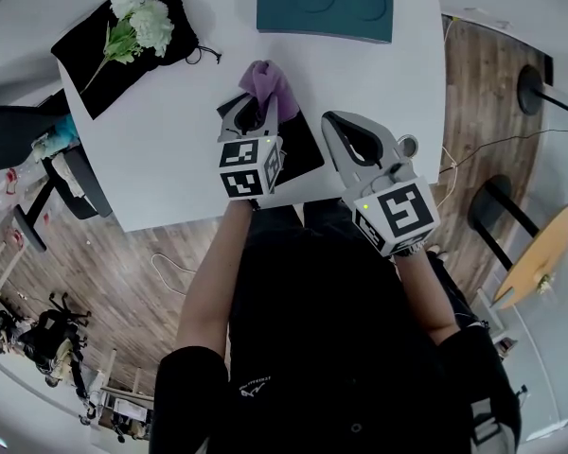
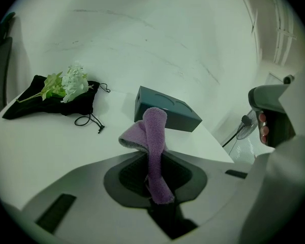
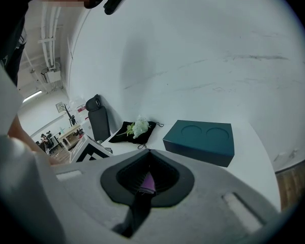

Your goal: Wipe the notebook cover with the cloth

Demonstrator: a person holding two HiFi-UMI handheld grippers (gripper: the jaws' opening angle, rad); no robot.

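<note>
My left gripper (image 1: pixel 257 105) is shut on a purple cloth (image 1: pixel 268 83), which bunches up beyond its tips over the far edge of a black notebook (image 1: pixel 301 143) on the white table (image 1: pixel 170 149). In the left gripper view the cloth (image 2: pixel 155 146) stands upright, pinched between the jaws of the left gripper (image 2: pixel 153 159). My right gripper (image 1: pixel 329 119) hovers just right of the notebook, jaws together, apart from the cloth. In the right gripper view a small purple sliver shows in the dark slot of the right gripper (image 3: pixel 148 155).
A teal box (image 1: pixel 327 3) (image 2: pixel 165 115) (image 3: pixel 201 139) sits at the table's far side. A black drawstring pouch with white flowers (image 1: pixel 123 36) (image 2: pixel 51 93) (image 3: pixel 134 130) lies at the far left. A round wooden side table (image 1: pixel 540 253) stands on the right.
</note>
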